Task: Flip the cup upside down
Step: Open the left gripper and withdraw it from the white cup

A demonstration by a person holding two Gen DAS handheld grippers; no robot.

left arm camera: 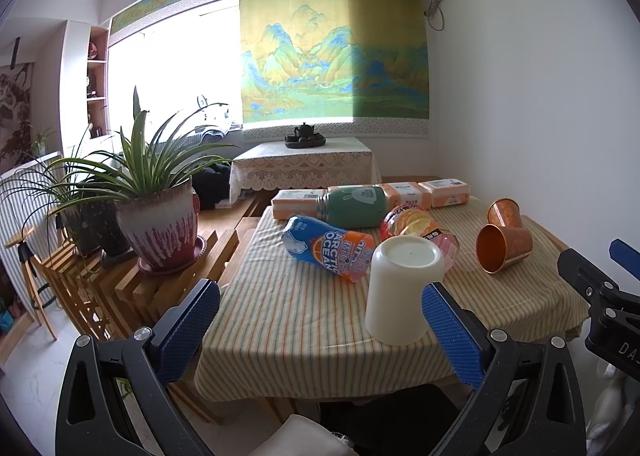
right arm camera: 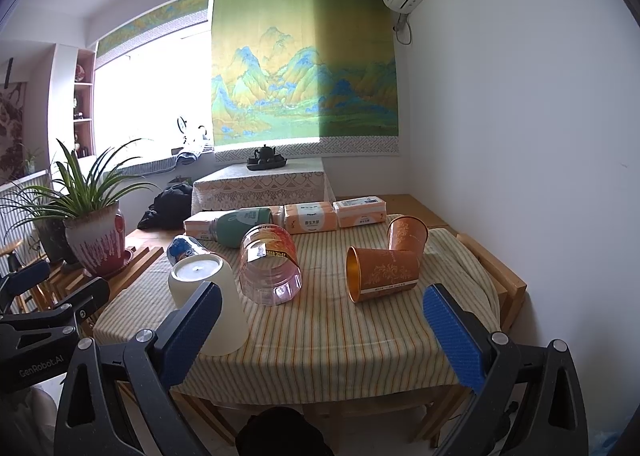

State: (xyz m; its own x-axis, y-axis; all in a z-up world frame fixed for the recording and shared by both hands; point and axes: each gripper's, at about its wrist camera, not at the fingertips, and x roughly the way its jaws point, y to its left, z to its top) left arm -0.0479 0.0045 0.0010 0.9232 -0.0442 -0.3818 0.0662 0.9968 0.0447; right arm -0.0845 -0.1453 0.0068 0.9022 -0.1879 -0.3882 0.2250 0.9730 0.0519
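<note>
White cup already mouth-down; choose your next cup with care.

The white cup [left arm camera: 404, 288] stands inverted on the striped cloth [left arm camera: 300, 320], at 6 o'clock from the pink jar [left arm camera: 420, 232]. Your left gripper [left arm camera: 320, 328] is spread wide and empty, its right pad just beside the cup wall; back it off straight so you don't nudge it. Your right gripper [right arm camera: 324, 332] is also spread and holds nothing. If more remain, I'd take the lying orange cup [right arm camera: 382, 272] (mouth toward 9 o'clock): grip mid-wall, lift clear, then rotate before lowering.
</note>
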